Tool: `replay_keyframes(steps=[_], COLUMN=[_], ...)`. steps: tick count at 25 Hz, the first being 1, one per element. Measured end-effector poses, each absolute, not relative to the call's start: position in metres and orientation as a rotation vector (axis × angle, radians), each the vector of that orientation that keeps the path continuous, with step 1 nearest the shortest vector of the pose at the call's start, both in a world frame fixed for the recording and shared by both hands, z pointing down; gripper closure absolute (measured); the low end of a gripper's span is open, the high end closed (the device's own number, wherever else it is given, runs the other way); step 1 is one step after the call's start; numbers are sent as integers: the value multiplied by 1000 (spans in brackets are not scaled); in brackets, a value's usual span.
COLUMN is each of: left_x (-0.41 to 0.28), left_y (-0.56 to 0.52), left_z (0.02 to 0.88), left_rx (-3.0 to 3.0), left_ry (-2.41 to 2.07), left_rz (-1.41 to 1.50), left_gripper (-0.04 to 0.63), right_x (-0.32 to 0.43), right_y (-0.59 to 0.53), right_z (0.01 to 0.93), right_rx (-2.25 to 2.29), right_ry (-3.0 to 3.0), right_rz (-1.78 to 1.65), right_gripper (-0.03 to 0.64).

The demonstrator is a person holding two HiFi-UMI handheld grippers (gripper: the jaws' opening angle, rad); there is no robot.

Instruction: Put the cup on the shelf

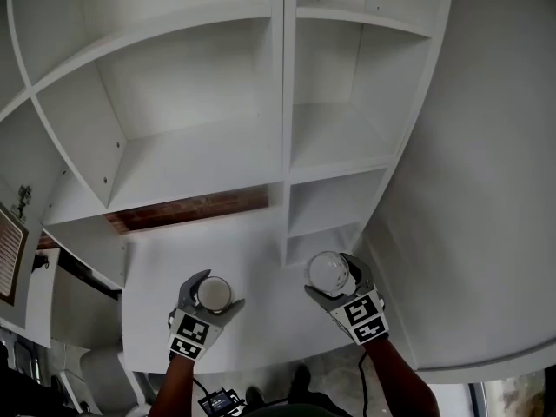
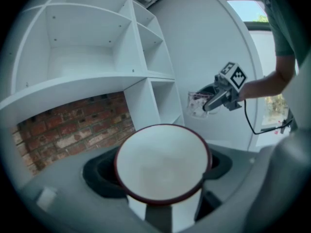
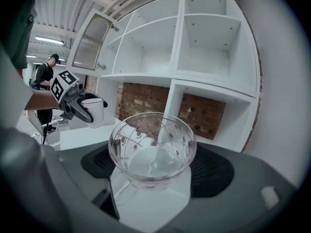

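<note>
Left gripper (image 1: 215,292) jaws clamp red-rimmed white cup (image 2: 163,164), upright. Right gripper (image 1: 334,274) jaws clamp patterned glass cup (image 3: 151,152), upright. Both held mid-air; shelf (image 1: 200,159) lies ahead, above jaws. Left nearer wide bay, right nearer narrow bays.

Soft, even light on the white shelf (image 1: 200,159), its recesses shaded grey. A window (image 2: 249,11) blows out in the left gripper view; a ceiling lamp (image 3: 48,41) glows in the right. Both gripper views bend and blacken at the corners.
</note>
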State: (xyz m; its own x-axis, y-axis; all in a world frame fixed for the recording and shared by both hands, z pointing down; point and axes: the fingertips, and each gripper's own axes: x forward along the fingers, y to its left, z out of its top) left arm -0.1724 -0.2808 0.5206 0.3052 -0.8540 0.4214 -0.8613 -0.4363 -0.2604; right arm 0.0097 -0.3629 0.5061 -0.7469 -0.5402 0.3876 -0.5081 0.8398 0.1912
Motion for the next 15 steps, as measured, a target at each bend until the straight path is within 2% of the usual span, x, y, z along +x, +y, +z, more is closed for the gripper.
replay_keyframes(steps=[15], left_x=[-202], left_y=[-293], left_z=[402], left_rx=[2600], left_ry=[-1848], left_rz=[781], left_gripper=[178], right_x=[7], right_y=[-401], right_z=[382], right_rx=[845], right_ry=[-2634], right_rz=[-293], right_gripper=[164])
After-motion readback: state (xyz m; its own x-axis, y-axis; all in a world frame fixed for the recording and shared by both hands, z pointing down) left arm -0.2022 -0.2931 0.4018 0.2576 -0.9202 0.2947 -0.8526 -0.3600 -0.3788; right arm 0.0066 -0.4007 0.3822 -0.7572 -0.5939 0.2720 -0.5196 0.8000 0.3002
